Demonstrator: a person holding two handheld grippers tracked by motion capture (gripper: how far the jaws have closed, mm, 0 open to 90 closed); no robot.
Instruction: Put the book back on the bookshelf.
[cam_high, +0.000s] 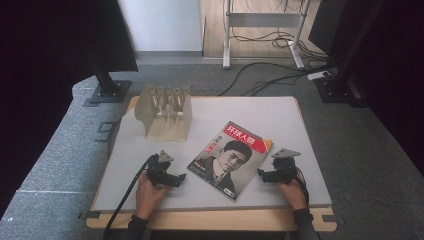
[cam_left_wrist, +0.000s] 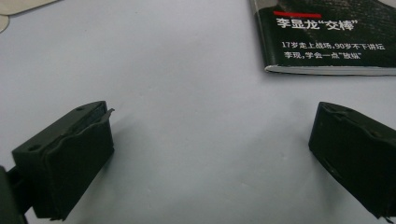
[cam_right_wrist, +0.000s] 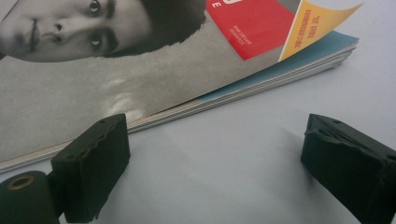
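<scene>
Currently magazine (cam_high: 231, 160) lies flat mid-worktop (cam_high: 300, 115), angled, top cover corner curling up. Wooden rack (cam_high: 165, 112) stands behind, well apart. My worry: right claw (cam_high: 262, 174) catches only loose cover, page bends or tears; or magazine skids on smooth worktop. Right claw spread wide, empty, one jaw just beside page edge. Left claw (cam_high: 178, 178) spread wide, empty, near spine corner.

bare table (cam_high: 280, 112) beyond magazine (cam_high: 231, 159), rack (cam_high: 165, 112) blocking far-left
</scene>
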